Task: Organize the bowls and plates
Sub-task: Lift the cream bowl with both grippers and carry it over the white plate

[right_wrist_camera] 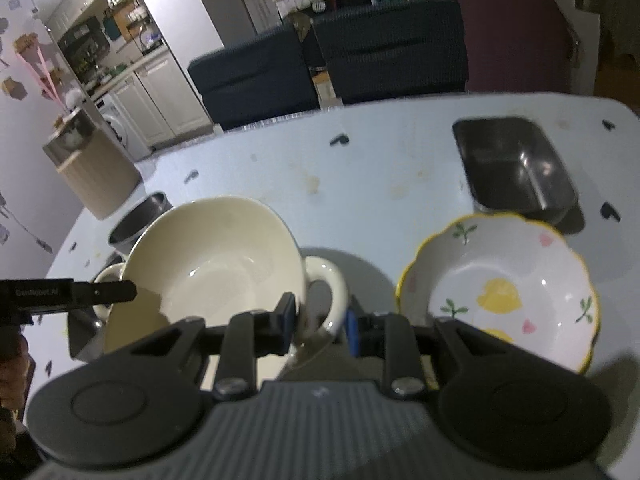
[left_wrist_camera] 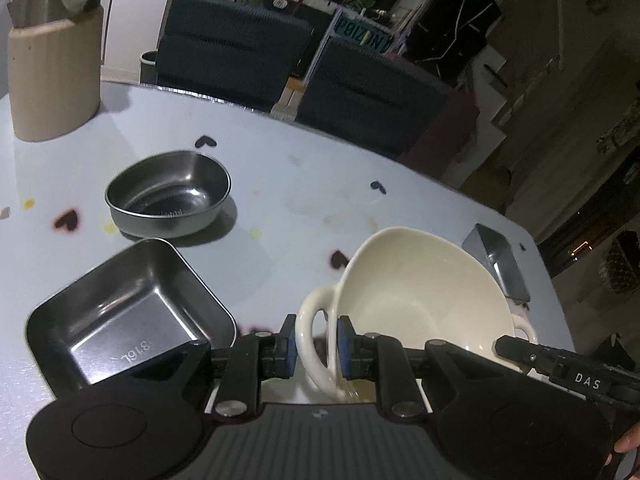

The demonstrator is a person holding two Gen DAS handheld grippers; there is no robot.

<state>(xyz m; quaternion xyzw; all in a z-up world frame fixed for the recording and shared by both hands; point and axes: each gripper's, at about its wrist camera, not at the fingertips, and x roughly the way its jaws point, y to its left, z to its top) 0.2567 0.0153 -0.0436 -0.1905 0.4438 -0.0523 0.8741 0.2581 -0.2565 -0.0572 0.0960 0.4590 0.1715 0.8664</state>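
Currently | left gripper clamped on cream bowl handle, square steel tray just left | right gripper narrow around opposite handle, contact unclear | floral bowl just right

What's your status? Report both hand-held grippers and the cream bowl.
Left hand-held gripper shut on cream bowl handle. Right hand-held gripper straddling opposite handle, not closed. Floral bowl close beside on right.
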